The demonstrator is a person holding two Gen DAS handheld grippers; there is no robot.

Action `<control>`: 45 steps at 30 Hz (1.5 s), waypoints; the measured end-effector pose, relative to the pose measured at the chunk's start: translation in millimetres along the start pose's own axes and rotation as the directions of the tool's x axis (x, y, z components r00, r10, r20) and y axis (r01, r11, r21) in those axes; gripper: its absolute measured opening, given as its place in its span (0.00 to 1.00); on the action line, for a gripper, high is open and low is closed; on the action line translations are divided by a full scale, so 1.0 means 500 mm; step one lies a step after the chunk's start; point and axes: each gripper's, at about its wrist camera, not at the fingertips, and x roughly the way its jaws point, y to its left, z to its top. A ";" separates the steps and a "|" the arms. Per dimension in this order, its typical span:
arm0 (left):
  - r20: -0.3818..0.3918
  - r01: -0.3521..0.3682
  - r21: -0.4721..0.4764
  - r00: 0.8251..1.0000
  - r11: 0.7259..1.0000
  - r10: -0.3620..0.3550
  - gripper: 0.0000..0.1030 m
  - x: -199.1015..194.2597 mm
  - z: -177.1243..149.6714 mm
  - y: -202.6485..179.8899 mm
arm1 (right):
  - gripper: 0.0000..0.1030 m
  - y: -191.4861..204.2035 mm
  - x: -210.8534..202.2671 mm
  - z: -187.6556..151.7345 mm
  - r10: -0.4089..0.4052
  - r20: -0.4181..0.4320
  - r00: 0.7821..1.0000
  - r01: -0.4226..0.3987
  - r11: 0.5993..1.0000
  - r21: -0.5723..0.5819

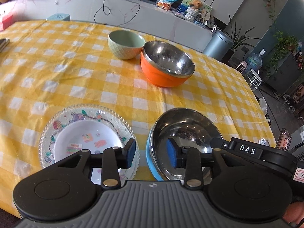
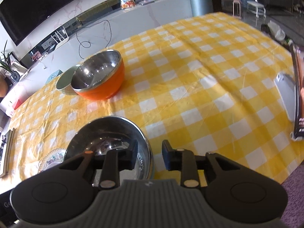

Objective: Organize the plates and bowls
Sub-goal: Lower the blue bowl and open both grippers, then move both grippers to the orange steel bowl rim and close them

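Over blue-walled steel bowl (image 1: 182, 133) rim: L gripper (image 1: 151, 153) & R gripper (image 2: 149, 154), both spread, empty.

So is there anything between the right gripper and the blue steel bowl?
Nothing visible. The right gripper is open and straddles the near rim of the blue steel bowl, with no object between them.
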 end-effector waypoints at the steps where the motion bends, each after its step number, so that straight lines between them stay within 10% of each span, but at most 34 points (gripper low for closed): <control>1: 0.012 -0.007 0.015 1.000 1.000 0.007 0.41 -0.005 0.003 -0.002 | 0.29 0.003 -0.006 0.001 -0.003 0.021 1.000 0.003 1.000 -0.012; 16: 0.126 -0.092 0.163 0.989 0.982 0.072 0.50 -0.023 0.081 -0.020 | 0.51 0.052 -0.033 0.021 0.022 0.163 0.986 -0.001 0.992 -0.129; 45: 0.027 -0.088 0.148 0.996 0.985 0.085 0.53 0.188 0.284 0.006 | 0.52 0.116 0.182 0.225 -0.025 0.016 1.000 0.025 1.000 -0.007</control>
